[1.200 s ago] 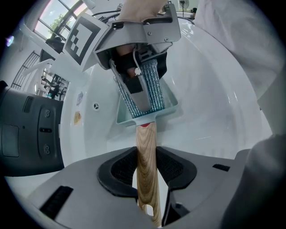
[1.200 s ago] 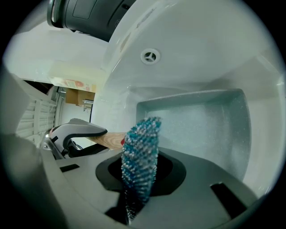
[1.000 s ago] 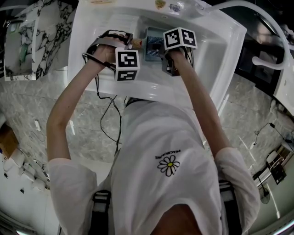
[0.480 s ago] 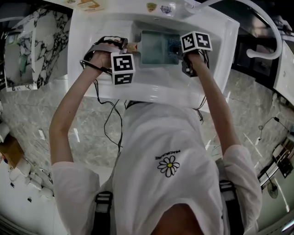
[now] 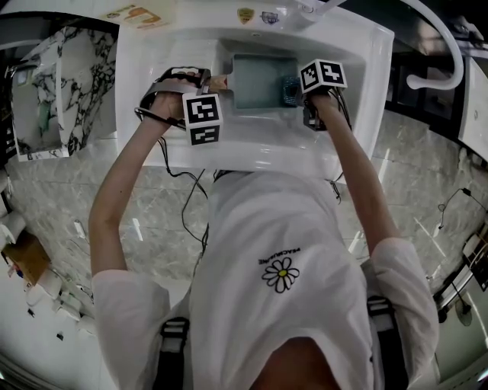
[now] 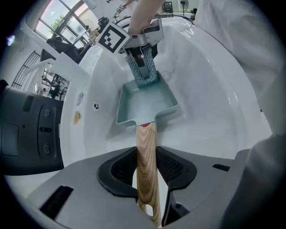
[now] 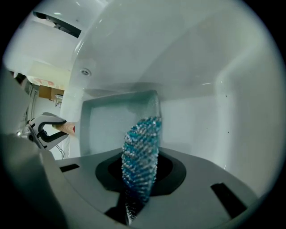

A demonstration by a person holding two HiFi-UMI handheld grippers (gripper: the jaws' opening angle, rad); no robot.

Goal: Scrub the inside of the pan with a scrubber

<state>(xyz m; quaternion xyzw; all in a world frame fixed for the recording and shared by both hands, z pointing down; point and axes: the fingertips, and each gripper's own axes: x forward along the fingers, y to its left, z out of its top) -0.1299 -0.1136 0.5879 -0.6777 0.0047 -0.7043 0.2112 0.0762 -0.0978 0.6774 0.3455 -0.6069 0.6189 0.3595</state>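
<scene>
A square teal pan (image 5: 258, 80) with a wooden handle (image 6: 146, 165) lies in the white sink (image 5: 229, 148). My left gripper (image 6: 146, 179) is shut on the handle, holding the pan (image 6: 145, 105) level. My right gripper (image 7: 138, 188) is shut on a blue and silver mesh scrubber (image 7: 140, 154). The scrubber (image 6: 143, 74) stands on edge inside the pan (image 7: 114, 120), against its right-hand wall. In the head view the scrubber (image 5: 290, 90) shows beside the right gripper (image 5: 301, 97), and the left gripper (image 5: 215, 78) is at the pan's left.
The sink's steep walls (image 7: 187, 58) close in on all sides, with an overflow hole (image 6: 96, 106) in the back wall. A faucet (image 5: 320, 6) and stickers (image 5: 245, 14) sit on the far rim. A marble counter (image 5: 76, 68) lies left, a white pipe (image 5: 446, 53) right.
My right gripper has carried the scrubber from the pan's middle to its right side, uncovering the pan's floor. The left gripper keeps its hold on the handle.
</scene>
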